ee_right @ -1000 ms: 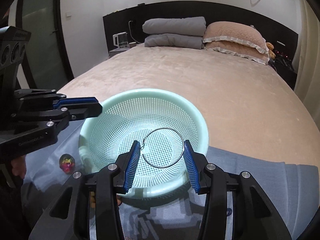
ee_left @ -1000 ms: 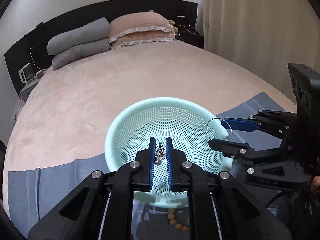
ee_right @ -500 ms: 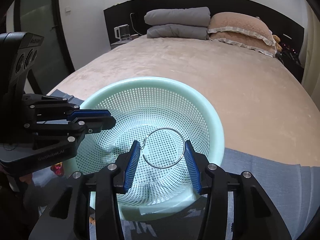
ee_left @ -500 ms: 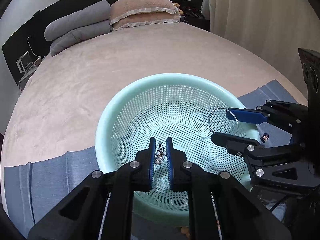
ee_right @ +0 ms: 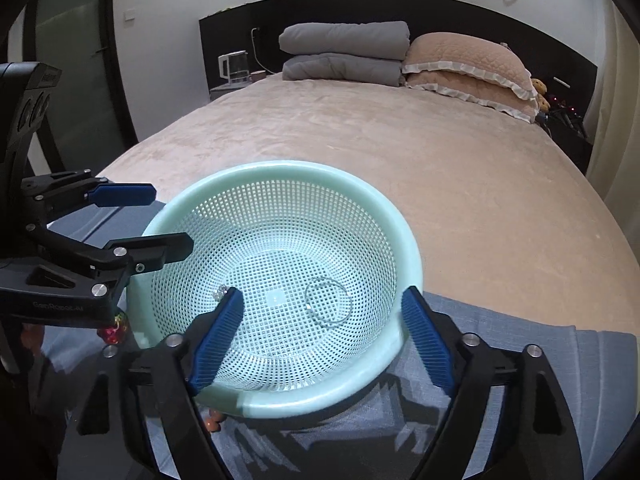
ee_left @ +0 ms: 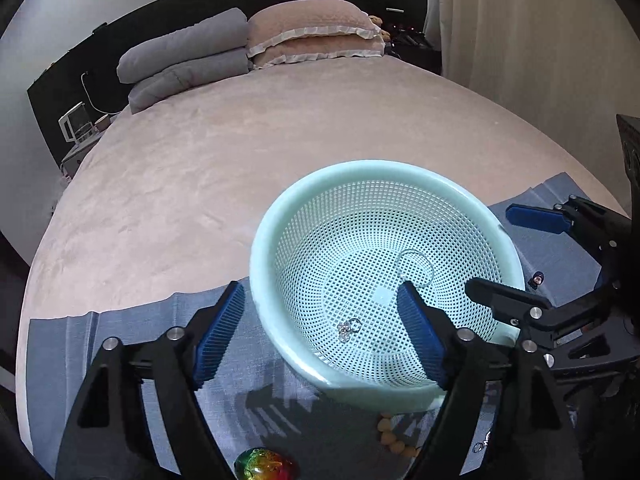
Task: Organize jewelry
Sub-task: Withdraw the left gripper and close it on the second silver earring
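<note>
While both grippers hang over the mint-green perforated basket point(ee_left: 400, 208), each stands released with its blue-padded jaws spread wide and nothing between them: the left gripper point(ee_left: 320, 336) straddles the basket's near-left wall, and the right gripper point(ee_right: 320, 336) spans its near rim. In the left wrist view the right gripper point(ee_left: 516, 252) shows at the basket's right edge, jaws parted. A thin silver hoop point(ee_right: 328, 301) lies flat on the basket floor, right of the centre square in the right wrist view, and a small silver chain cluster point(ee_left: 349, 327) lies apart from it on the lower wall. The basket sits on a blue-grey cloth point(ee_right: 520, 332) spread over a beige bedcover point(ee_left: 240, 152). On the cloth near the basket lie a string of tan beads point(ee_left: 390, 436), a multicoloured glassy ornament point(ee_left: 266, 465) and a small dark trinket point(ee_left: 537, 279).
</note>
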A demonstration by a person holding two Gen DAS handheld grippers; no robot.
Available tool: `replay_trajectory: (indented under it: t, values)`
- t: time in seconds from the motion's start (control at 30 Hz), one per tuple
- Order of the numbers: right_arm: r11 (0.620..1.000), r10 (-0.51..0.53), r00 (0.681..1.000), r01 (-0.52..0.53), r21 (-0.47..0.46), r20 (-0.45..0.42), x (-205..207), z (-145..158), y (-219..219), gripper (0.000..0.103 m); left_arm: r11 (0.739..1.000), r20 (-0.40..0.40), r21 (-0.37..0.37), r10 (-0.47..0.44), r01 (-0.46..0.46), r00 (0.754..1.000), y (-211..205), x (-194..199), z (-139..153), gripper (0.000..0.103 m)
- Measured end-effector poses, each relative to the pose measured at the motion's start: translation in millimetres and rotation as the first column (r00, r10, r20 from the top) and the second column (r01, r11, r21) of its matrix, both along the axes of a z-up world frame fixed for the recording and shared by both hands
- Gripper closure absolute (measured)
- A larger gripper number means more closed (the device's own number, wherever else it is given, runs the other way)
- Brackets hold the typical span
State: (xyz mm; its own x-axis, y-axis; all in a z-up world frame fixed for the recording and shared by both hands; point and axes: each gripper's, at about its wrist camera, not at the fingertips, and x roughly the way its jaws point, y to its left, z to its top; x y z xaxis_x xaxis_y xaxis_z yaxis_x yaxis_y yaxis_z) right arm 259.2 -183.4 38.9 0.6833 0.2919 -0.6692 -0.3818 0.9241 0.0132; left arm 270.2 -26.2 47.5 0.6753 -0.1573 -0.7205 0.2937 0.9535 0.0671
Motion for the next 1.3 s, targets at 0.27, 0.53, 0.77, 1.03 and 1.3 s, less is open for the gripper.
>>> replay_trajectory:
  t: [0.27,0.53,0.77,1.03,1.3]
  values:
    - [1.000,-0.022,1.000,0.022,0.003,0.002,-28,15,-6,0.016,1.000,0.005,0.008,0.009,-0.009,1.000,11,-33,14,0.006]
    - [1.000,-0.008,1.000,0.008,0.000,-0.029,-67,9,-17,0.016,1.000,-0.023,0.026,0.013,-0.012,1.000,19,-72,-1,0.006]
    - [1.000,-0.020,0.996,0.020,-0.004,-0.083,-102,-27,-33,0.016,1.000,-0.040,-0.011,0.004,-0.005,0.999,18,-102,-33,0.006]
    - [0.999,-0.029,0.994,0.033,0.036,-0.110,-129,-55,-54,0.017,1.000,-0.077,0.008,-0.017,0.017,0.997,11,-116,-66,0.008]
    - [0.991,0.133,0.979,-0.127,0.051,-0.157,-145,-77,-33,0.052,0.997,-0.087,0.041,-0.059,0.062,0.995,6,-129,-95,0.020]
